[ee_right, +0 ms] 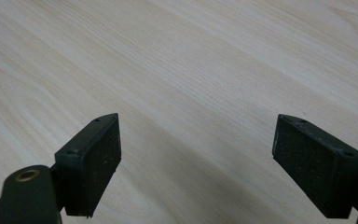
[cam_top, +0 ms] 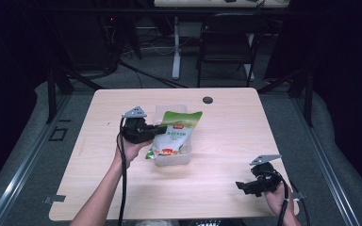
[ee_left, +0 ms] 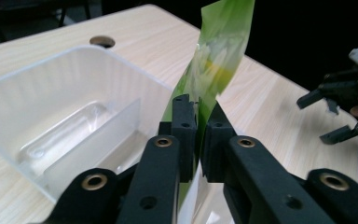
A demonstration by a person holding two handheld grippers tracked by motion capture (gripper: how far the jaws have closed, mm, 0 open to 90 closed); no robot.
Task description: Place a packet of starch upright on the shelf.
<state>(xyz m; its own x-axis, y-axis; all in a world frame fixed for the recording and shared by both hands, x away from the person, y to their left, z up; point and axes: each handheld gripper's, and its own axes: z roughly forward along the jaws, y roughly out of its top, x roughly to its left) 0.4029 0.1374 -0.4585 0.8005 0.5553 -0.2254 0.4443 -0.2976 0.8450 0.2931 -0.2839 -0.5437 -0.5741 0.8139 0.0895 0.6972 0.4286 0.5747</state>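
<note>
The left gripper (ee_left: 198, 122) is pinching a green pouch (cam_top: 175, 133) above the clear bin (ee_left: 51, 100); easing it straight down should seat it. The right gripper (ee_right: 196, 161) is resting wide open, empty.

The desk (cam_top: 226, 141) lies bare to the right of the clear bin (cam_top: 174, 157), open room between it and the right tool (cam_top: 245, 187). The green pouch (cam_top: 176, 132) leans over the bin's mouth, blocking entry from above; the left tool (cam_top: 162, 129) crowds the bin's left side.
</note>
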